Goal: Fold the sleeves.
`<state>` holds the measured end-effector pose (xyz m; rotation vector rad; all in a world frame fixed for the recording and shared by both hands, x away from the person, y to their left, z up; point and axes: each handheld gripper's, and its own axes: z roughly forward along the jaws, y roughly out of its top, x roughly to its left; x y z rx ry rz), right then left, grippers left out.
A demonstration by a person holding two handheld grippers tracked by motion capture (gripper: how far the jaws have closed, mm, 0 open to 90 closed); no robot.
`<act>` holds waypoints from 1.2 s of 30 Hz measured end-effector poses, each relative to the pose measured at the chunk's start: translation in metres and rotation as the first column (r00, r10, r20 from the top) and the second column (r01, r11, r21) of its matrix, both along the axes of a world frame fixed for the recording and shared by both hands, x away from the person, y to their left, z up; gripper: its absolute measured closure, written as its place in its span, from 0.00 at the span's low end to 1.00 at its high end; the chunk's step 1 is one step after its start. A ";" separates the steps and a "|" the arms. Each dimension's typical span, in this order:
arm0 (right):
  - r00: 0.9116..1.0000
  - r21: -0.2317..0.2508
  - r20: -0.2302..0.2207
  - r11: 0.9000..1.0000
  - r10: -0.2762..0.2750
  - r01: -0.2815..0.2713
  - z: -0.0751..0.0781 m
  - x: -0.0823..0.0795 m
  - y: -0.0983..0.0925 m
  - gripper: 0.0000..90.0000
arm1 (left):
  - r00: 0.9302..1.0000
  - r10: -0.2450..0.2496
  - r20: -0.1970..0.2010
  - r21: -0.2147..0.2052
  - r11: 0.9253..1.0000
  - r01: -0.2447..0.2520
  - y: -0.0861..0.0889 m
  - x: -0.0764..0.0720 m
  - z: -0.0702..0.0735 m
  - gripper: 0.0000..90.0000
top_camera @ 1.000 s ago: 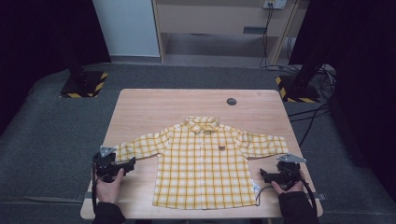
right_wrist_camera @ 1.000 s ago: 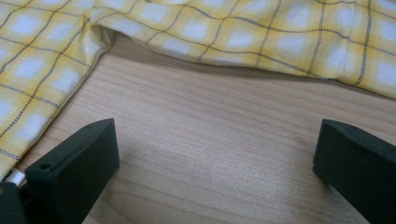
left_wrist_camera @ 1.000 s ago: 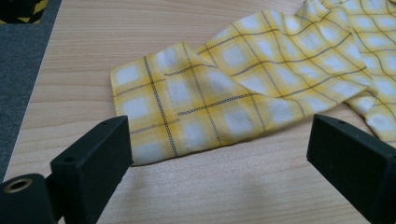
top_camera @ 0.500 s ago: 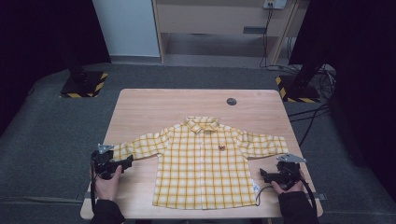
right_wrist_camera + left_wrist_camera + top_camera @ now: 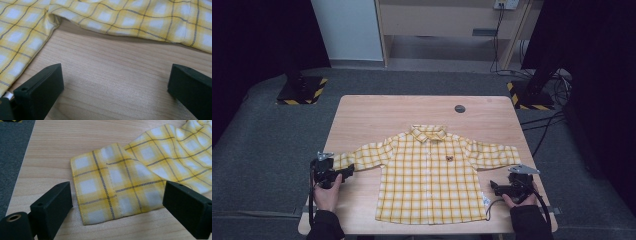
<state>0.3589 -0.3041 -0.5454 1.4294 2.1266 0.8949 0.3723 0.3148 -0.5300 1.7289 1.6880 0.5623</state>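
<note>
Straddling the shirt cuff (image 5: 110, 187), the left hand-held gripper (image 5: 332, 176) gapes ready to pinch; the right hand-held gripper (image 5: 507, 189) waits spread over bare table (image 5: 120, 75).

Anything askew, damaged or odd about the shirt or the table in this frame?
Nothing stands out. The shirt lies flat and face up on the table, buttoned, sleeves spread to both sides. The left cuff is flat between the open left tongs; the open right tongs are over bare wood.

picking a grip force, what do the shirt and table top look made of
Shirt: thin woven cloth, probably cotton, matte; yellow check with stitched hems and soft folds at the cuff. Table: light wood or wood-look laminate, smooth, faint sheen, visible grain.
</note>
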 end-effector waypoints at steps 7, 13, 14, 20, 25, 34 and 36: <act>1.000 0.001 0.000 1.000 0.000 0.000 0.000 0.000 0.000 0.00 | 1.000 0.003 0.004 0.011 1.000 -0.003 0.001 0.003 -0.002 0.10; 1.000 0.001 0.000 1.000 0.000 0.000 0.000 0.000 0.000 0.00 | 1.000 0.001 0.024 0.021 1.000 -0.001 0.001 0.002 -0.004 0.15; 1.000 0.000 0.000 1.000 0.000 0.000 0.000 0.000 0.000 0.00 | 1.000 -0.002 0.025 0.028 1.000 0.001 0.000 0.002 -0.004 0.15; 1.000 0.001 0.000 1.000 0.000 0.000 0.000 0.000 0.000 0.00 | 0.999 0.008 0.032 0.076 0.997 -0.010 -0.004 0.001 -0.005 0.20; 1.000 0.001 0.000 1.000 0.000 0.000 0.000 0.000 0.000 0.00 | 0.999 0.019 0.042 0.069 0.997 -0.022 -0.003 -0.002 -0.004 0.29; 1.000 0.001 0.000 1.000 0.000 0.000 0.000 0.000 0.000 0.00 | 0.998 0.031 0.047 0.069 0.997 -0.035 -0.001 -0.004 -0.003 0.45; 1.000 0.001 0.000 1.000 0.000 0.000 0.000 0.000 0.000 0.00 | 0.998 0.033 0.047 0.071 0.997 -0.036 -0.001 -0.005 -0.003 0.48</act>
